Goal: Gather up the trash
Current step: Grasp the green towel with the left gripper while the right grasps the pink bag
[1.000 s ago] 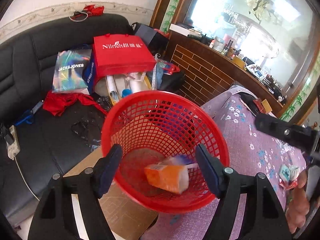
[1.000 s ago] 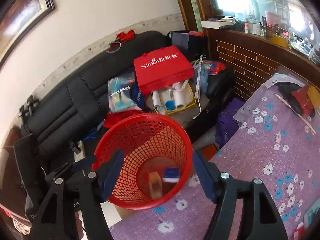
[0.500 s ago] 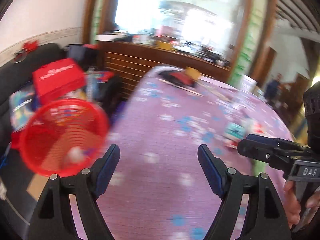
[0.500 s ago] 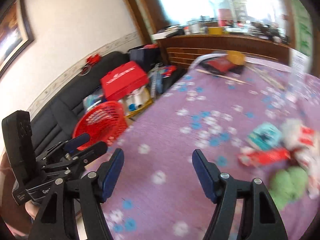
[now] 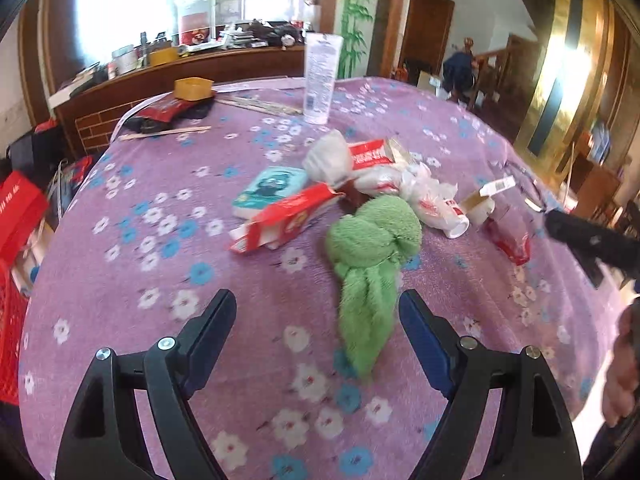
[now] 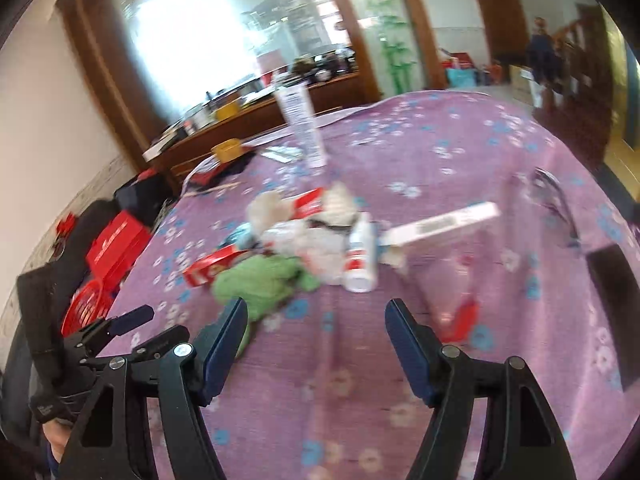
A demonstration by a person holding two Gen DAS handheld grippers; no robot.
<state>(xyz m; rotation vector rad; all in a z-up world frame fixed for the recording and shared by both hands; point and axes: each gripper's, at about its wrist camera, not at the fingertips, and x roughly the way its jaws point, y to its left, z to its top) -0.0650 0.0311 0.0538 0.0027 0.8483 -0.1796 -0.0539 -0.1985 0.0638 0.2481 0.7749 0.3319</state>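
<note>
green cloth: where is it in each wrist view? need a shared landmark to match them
Left wrist: green cloth sits just right of centre, its tail trailing down between the open left gripper fingers.
Right wrist: green cloth sits left of centre, just above the right gripper's left finger.
Shared landmark: the upright white tube at the far side of the table, beyond the trash pile in both views.
</note>
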